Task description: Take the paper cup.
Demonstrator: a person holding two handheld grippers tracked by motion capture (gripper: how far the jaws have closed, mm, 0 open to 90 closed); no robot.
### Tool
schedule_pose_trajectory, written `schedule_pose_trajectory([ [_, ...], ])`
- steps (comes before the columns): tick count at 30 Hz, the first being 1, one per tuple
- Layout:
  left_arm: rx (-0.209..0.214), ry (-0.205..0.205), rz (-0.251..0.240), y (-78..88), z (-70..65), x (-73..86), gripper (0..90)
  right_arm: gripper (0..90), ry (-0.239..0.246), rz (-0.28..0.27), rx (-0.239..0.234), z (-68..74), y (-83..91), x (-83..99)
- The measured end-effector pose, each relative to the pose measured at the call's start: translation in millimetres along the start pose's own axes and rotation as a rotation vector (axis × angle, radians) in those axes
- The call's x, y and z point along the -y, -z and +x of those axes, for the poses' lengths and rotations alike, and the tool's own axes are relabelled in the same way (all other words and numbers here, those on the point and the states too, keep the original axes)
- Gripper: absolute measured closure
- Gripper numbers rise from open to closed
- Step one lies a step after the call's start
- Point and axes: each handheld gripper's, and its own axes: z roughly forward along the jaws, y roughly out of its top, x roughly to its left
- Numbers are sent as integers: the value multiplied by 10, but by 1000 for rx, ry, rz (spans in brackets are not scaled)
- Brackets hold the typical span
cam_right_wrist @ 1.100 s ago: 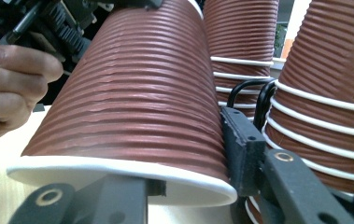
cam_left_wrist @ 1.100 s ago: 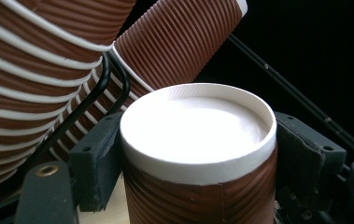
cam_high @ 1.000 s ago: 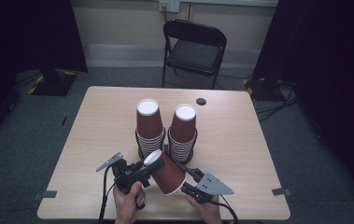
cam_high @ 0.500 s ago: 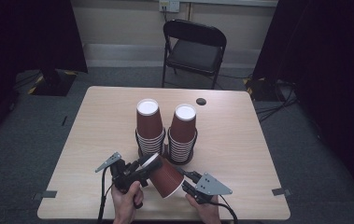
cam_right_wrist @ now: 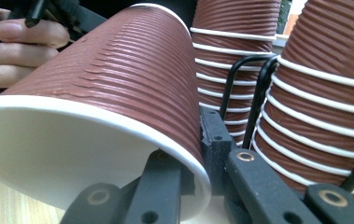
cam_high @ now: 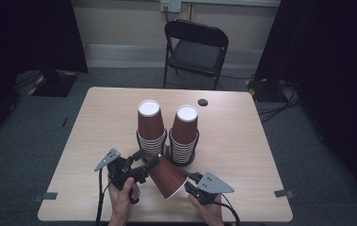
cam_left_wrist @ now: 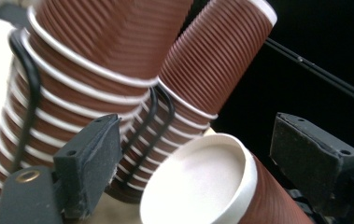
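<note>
- My right hand-held gripper [cam_high: 190, 181] pinches the loose cup's [cam_high: 166, 176] wide rim, one jaw inside the mouth, one outside.
- The cup lies tilted, its closed base pointing away toward my left hand-held gripper [cam_high: 145, 165].
- That one's jaws gape wide either side of the base, not touching.
- Both stacks [cam_high: 167, 136] stand just beyond.

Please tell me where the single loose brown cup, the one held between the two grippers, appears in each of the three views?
High view: the loose cup lies tilted at bottom centre, between both grippers.
Left gripper view: bottom centre, its white closed base facing the camera.
Right gripper view: left and centre, its open mouth near the camera, rim pinched by the fingers.
Shared landmark: the two cup stacks in black wire holders.
</note>
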Motion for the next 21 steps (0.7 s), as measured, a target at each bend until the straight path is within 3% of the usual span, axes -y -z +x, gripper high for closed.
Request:
schedule_pose_trajectory([
  [7,-39,-109,-41,90,55,12,153,858,-29,55,20,-2,0,14],
  [10,-68,-151,-22,94,59,30,158,858,-42,68,19,-18,0,12],
  [15,-142,-277,-11,111,68,28,157,858,-74,103,30,-48,18,14],
  [21,-157,-410,55,132,93,26,162,858,-129,142,36,-101,61,14],
])
